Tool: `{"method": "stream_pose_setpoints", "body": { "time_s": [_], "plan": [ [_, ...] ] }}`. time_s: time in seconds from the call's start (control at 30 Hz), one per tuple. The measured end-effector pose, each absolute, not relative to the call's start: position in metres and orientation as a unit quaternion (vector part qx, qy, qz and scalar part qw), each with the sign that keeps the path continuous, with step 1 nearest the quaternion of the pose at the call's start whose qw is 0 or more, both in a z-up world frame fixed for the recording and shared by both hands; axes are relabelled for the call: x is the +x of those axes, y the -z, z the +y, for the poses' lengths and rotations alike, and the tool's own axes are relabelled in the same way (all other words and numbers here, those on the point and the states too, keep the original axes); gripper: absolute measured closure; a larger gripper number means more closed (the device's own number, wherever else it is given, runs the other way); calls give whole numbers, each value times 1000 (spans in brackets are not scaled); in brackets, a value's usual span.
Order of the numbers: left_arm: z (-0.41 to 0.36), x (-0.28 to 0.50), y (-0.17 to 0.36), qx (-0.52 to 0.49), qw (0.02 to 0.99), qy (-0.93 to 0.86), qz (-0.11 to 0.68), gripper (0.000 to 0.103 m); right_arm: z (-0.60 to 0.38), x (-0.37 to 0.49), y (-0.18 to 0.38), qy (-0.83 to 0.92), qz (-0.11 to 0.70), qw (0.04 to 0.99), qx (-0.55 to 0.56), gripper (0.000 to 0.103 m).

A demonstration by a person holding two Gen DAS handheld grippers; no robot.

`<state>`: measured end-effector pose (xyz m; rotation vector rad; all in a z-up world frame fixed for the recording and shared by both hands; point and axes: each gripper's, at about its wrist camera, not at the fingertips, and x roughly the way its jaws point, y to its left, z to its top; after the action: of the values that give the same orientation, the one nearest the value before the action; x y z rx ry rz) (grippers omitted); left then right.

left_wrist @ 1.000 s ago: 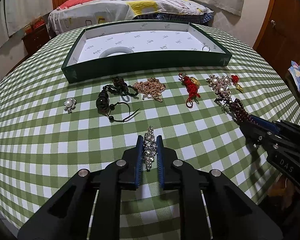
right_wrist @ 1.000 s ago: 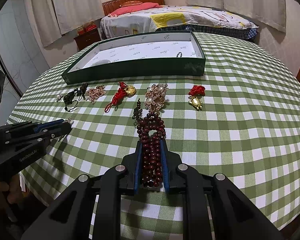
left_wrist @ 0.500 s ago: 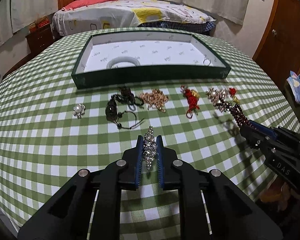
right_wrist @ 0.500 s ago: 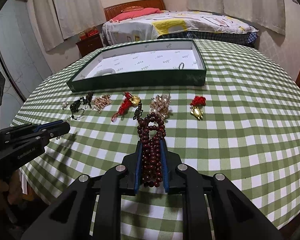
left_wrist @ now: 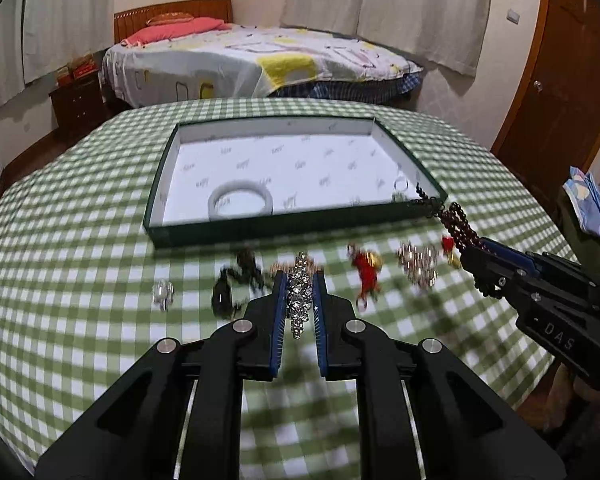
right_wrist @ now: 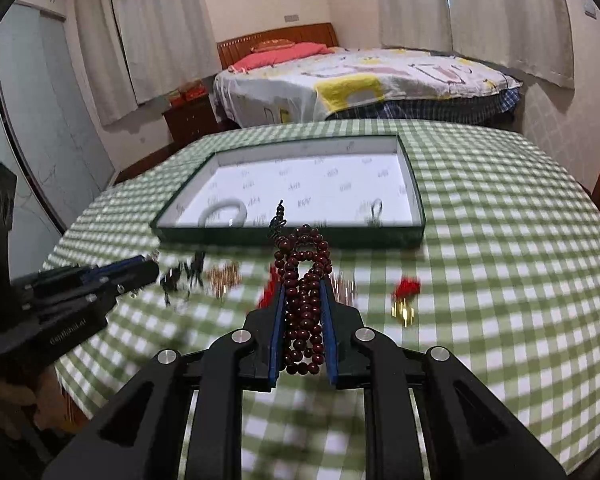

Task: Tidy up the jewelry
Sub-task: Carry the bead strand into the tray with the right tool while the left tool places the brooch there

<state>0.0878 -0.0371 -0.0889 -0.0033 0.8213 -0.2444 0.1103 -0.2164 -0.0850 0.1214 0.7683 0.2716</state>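
Green-and-white checked cloth covers the round surface (left_wrist: 80, 240), with a bed (left_wrist: 260, 60) behind it. Clamped between the closed jaws of the left gripper (left_wrist: 299, 280) is a rhinestone brooch (left_wrist: 299, 292), its long axis running along the fingers and pointing toward the green tray (left_wrist: 292, 226). The right gripper (right_wrist: 303, 288) is likewise closed on a bunched strand of dark red beads (right_wrist: 304, 300), which lies lengthwise between its fingers, a small tassel end poking out ahead. Both pieces are held clear above the cloth. The tray lies straight ahead of both grippers, its near wall between them and the white lining, where a pale bangle (left_wrist: 240, 202) sits at the left and a small ring (left_wrist: 400, 184) at the right. The left gripper seems better lined up with the tray's middle, the right with its right end. Between grippers and tray, blurred pieces lie in a row: a pearl stud (left_wrist: 163, 292), a black cord (left_wrist: 236, 280), a red knot charm (left_wrist: 364, 268), a pearl cluster (left_wrist: 418, 260).
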Motion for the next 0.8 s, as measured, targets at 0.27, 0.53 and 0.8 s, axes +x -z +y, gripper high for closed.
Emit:
{"method": "stream_pose_setpoints", "body": {
  "time_s": [0.27,0.53,0.8],
  "plan": [
    [-55,140,71,-2,924,125,360,90,-218,167,64,-133,347,925,75,85],
    [-71,202,93,5,922,123,367,90,-210,213,79,-132,358,922,73,85],
    [-73,232,144,15,900,112,422,90,-204,232,123,-130,408,901,66,85]
  ]
}}
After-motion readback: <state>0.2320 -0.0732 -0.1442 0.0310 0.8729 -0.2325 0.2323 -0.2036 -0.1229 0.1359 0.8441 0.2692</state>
